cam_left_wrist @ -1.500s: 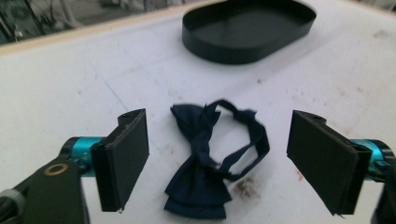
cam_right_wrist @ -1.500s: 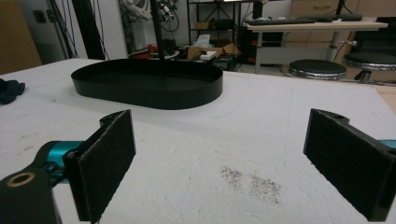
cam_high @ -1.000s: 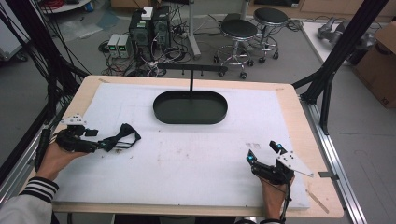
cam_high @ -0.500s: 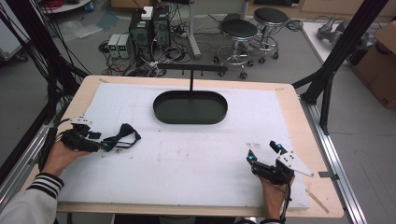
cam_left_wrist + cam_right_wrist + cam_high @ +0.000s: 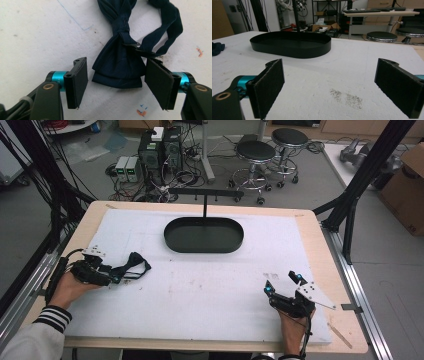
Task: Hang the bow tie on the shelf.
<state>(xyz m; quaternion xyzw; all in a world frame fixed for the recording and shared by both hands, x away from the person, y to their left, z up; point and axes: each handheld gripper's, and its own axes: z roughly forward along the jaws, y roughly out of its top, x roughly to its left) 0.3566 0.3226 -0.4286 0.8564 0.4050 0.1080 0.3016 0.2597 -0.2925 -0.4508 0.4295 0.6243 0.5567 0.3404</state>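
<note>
Two tongs rest on the white tabletop [image 5: 210, 285]. The left tongs [image 5: 116, 80], jaws just closing, straddle a navy bow tie [image 5: 120, 67] at the left edge, not yet pinching. The right tongs [image 5: 329, 87] stand spread and empty near the right; open room lies between, with a black oval tray [image 5: 204, 235] far centre.

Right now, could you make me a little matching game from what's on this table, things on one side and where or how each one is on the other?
Things:
1. bow tie
2. black tray
3. left gripper
4. right gripper

Places or states:
A. at the far middle of the white mat, nothing in it
B. open over bare mat at the near right
C. dark blue, lying flat on the mat at the left
D. jaws either side of the dark cloth, just been closing, not yet pressing it

Pairs: 1-C, 2-A, 3-D, 4-B
</note>
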